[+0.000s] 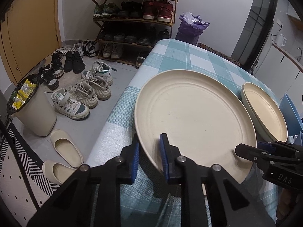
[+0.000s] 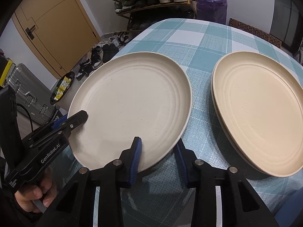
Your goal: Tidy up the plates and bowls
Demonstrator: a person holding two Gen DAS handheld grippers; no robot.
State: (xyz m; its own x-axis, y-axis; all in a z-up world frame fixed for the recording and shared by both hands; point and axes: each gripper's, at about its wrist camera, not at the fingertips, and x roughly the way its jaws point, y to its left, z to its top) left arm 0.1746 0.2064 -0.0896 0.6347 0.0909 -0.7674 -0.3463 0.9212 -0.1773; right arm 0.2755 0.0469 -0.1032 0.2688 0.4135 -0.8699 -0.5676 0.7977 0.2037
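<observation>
A large cream plate (image 1: 191,117) (image 2: 130,102) is held above the teal checked tablecloth (image 1: 181,56) (image 2: 200,37). My left gripper (image 1: 150,156) is shut on its near left rim; it also shows in the right wrist view (image 2: 75,122). My right gripper (image 2: 158,158) straddles the plate's near right rim with its jaws spread wider than the rim; it also shows in the left wrist view (image 1: 246,151). A stack of cream plates (image 2: 261,109) (image 1: 265,109) lies to the right. A blue bowl (image 1: 291,111) sits behind it.
The table's left edge drops to a floor with several shoes (image 1: 83,90), a white bin (image 1: 32,111) and a shoe rack (image 1: 136,17). A silver suitcase (image 2: 26,94) stands by the orange door (image 2: 55,24). A purple bag (image 1: 191,28) stands past the table.
</observation>
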